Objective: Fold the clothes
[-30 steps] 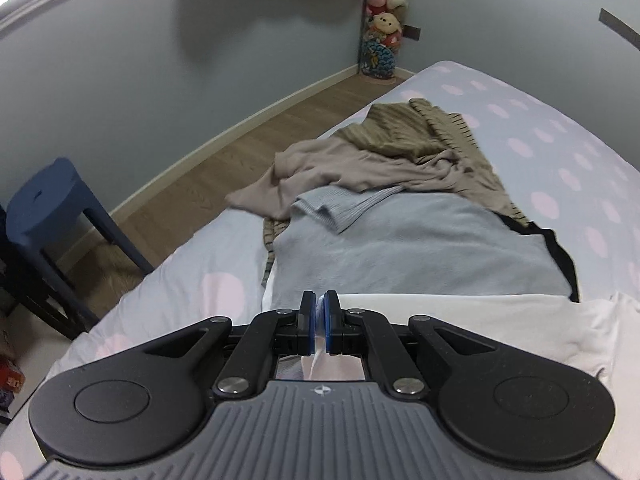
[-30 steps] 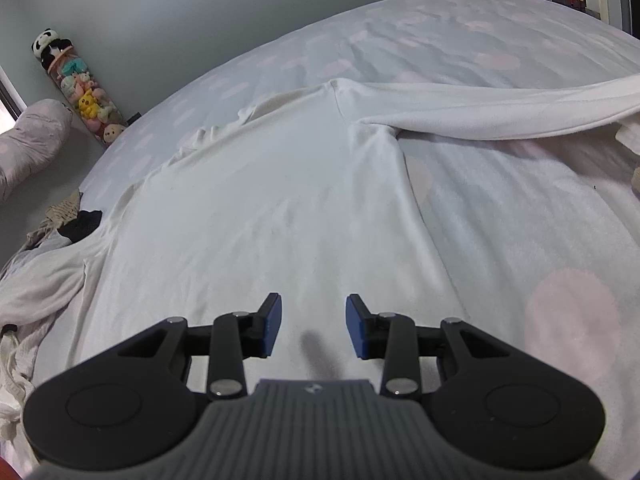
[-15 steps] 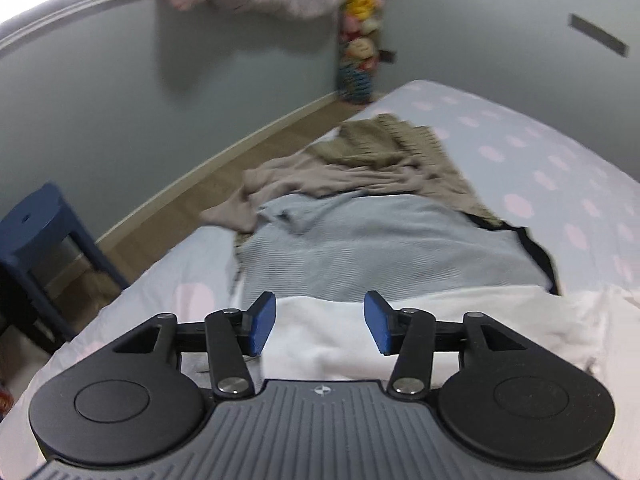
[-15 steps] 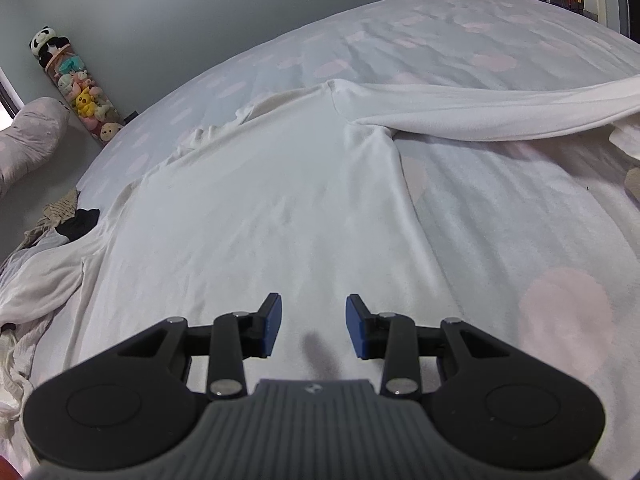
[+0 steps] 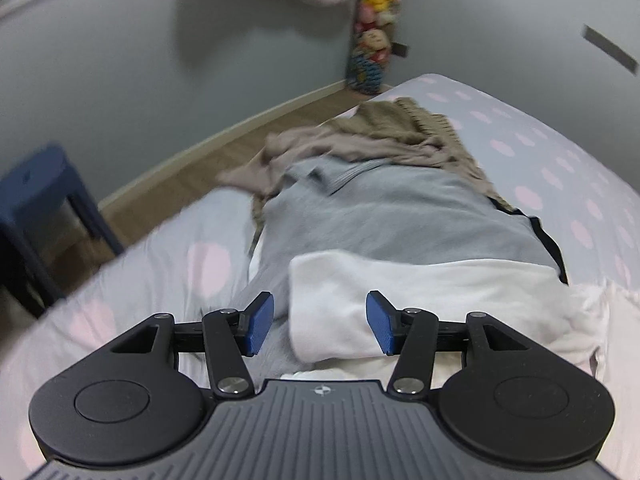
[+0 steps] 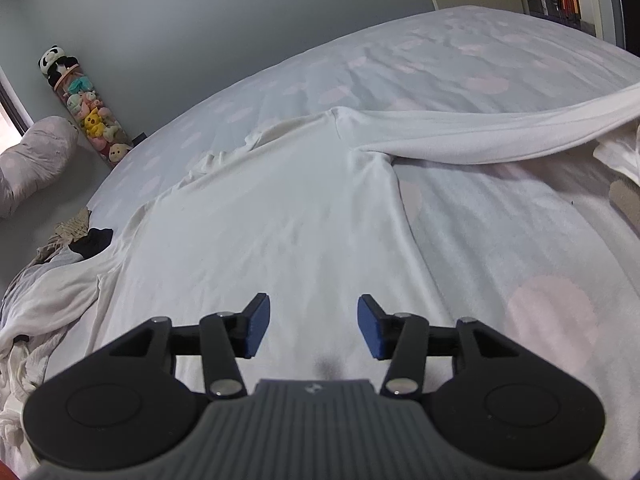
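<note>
White cotton, a long-sleeved shirt (image 6: 280,216), lay spread flat on the dotted bed sheet (image 6: 500,240), one sleeve (image 6: 500,136) stretched out to the side. The right gripper (image 6: 314,326) hung low over its hem with the jaws opening and no cloth between the pads. The left gripper (image 5: 320,328) was also opening, its pads apart over the other sleeve (image 5: 360,300), which lay on a grey garment (image 5: 400,216) from the unfolded pile.

I judged the main risk there: a pinch taken too deep could catch the grey cloth together with the white and drag both. On the right side, a shallow grip on the flat hem could slip and leave wrinkles.
</note>
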